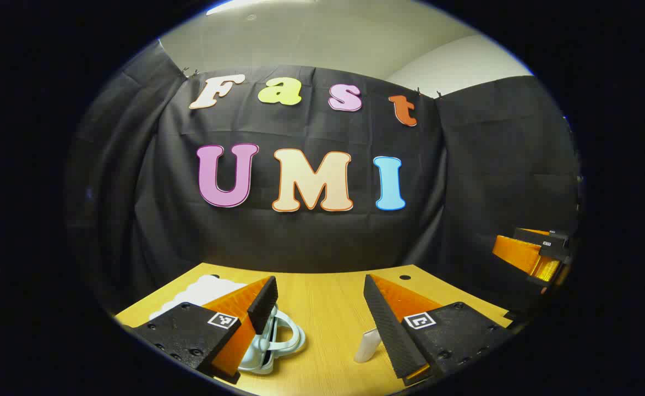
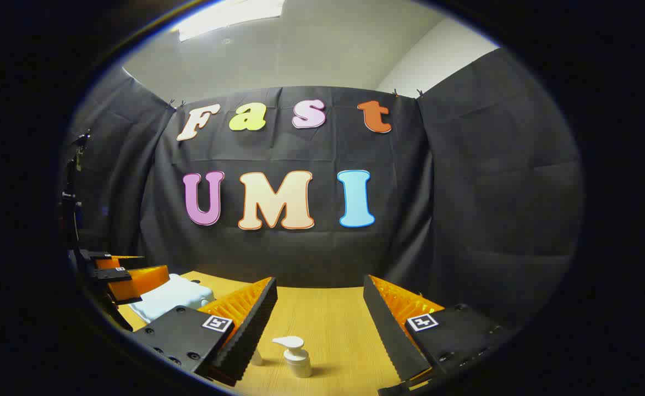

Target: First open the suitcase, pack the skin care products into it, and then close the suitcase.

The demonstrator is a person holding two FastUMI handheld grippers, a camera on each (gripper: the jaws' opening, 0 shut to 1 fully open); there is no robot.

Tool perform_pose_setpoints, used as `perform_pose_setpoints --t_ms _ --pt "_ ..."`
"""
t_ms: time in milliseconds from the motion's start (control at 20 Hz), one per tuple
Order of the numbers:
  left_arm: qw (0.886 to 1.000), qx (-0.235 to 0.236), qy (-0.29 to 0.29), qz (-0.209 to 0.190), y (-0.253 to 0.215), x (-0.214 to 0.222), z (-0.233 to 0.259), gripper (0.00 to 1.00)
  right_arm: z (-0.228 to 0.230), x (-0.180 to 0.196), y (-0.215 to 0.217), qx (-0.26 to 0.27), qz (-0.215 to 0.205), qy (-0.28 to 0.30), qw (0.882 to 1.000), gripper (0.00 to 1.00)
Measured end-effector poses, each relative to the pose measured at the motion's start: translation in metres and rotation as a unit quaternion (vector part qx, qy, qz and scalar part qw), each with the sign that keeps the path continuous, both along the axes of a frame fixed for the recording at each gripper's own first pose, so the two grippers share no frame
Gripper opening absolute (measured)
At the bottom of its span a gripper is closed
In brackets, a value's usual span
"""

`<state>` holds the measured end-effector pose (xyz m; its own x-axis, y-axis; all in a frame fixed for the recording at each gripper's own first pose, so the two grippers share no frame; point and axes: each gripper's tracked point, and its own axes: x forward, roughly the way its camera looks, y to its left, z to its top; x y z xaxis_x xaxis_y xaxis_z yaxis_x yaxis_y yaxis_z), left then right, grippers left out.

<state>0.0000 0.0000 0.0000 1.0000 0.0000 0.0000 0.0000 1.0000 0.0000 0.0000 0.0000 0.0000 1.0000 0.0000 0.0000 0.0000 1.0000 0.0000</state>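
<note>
Wooden table [image 2: 333, 319] lies bare between pump bottle [image 2: 296, 355] and far edge.

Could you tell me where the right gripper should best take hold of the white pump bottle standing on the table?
Probably the pump bottle body, below the spout, coming from the front: it stands upright between the open right gripper fingers.

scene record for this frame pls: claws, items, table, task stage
left claw: open, above table, holding nothing
right claw: open, above table, holding nothing
suitcase: pale, far left on table; open or shut: cannot tell
pump bottle: upright, between the right claw's fingers, untouched
white tube: by the left claw's right finger
table: light wood
stage: nothing gripped
</note>
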Motion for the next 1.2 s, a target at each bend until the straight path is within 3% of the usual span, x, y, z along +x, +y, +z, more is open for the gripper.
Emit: perform_pose_setpoints --t_ms 450,650,700,1200 --pt "0.999 -0.004 0.052 0.015 0.026 0.019 -0.029 0.94 -0.012 0.004 0.010 -0.008 0.016 0.014 1.000 0.99" --pt "0.995 -0.012 0.100 0.010 0.035 0.042 -0.052 0.93 -0.019 0.009 0.021 -0.016 0.025 0.024 0.999 0.95" --pt "0.993 -0.013 0.113 0.006 0.036 0.050 -0.057 0.94 -0.021 0.010 0.024 -0.018 0.027 0.026 0.999 0.99" --pt "0.963 -0.061 0.264 -0.012 0.029 0.121 -0.123 0.95 -0.025 0.007 0.031 -0.033 0.031 0.030 0.999 1.00"
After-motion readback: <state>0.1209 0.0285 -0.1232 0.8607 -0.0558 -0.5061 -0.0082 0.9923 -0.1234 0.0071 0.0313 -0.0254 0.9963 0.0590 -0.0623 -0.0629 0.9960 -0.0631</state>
